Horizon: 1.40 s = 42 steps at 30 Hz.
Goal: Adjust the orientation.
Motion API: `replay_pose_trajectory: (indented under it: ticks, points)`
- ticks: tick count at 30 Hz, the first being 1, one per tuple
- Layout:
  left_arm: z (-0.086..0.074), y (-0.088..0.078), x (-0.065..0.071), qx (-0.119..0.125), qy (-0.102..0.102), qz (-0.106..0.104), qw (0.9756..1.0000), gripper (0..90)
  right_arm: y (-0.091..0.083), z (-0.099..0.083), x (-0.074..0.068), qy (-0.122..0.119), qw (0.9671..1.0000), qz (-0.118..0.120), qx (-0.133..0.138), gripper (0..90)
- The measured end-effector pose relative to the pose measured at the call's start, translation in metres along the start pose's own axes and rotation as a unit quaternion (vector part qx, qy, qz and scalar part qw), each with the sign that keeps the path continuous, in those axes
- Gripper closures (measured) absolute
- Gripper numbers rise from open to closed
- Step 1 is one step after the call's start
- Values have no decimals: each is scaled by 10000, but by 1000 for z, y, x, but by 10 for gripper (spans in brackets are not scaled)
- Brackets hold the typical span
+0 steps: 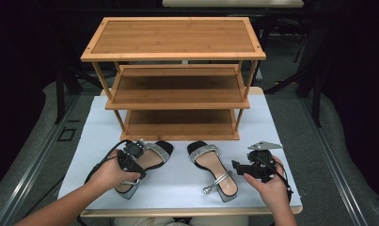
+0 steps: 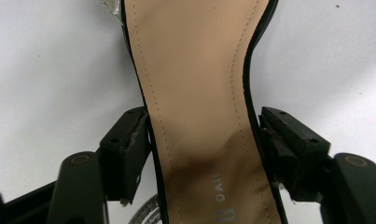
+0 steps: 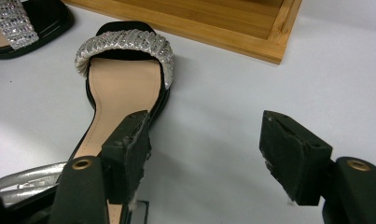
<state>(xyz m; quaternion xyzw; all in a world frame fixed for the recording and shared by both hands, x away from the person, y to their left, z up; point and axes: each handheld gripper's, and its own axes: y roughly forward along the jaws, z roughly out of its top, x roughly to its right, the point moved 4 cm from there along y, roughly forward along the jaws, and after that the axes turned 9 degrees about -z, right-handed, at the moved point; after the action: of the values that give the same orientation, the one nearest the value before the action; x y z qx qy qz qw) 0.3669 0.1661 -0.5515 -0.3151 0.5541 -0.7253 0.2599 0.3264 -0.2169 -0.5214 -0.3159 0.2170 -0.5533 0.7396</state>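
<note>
Here your left tool straddles the black, tan-insoled sandal printed "DAIL", jaws apart, no earlier frame; your right tool gapes over the white tabletop

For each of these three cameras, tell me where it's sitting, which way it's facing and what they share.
High view: above the person's side, facing forward and down on the white table, bamboo shoe rack and both forearms.
Left gripper view: on the left gripper, looking down along its jaws, which straddle the left sandal.
Right gripper view: on the right gripper, facing the right sandal and the rack's base.
Shared: both sandals appear in the high and right gripper views.
</note>
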Motion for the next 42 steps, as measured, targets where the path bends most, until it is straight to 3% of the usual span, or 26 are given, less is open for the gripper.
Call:
replay_pose_trajectory:
  ticks: [9,15,21,31,36,42]
  points:
    - [0,-1,0,63,-210,-13,9998,373,0,-1,1,-20,10000,11,-47,330]
    - [1,0,-1,43,-210,-56,9998,375,2,-1,0,-22,10000,-5,-70,330]
    - [0,2,1,82,-179,64,9998,374,3,-2,0,-5,10000,34,-87,331]
    - [2,2,0,-34,-264,94,9996,384,4,-3,2,17,9999,24,-110,330]
    - [3,0,-1,-118,-210,139,9996,397,4,-3,2,35,9999,24,-111,330]
    - [3,-2,-7,-43,-303,33,9995,418,4,-3,3,51,9999,24,-118,331]
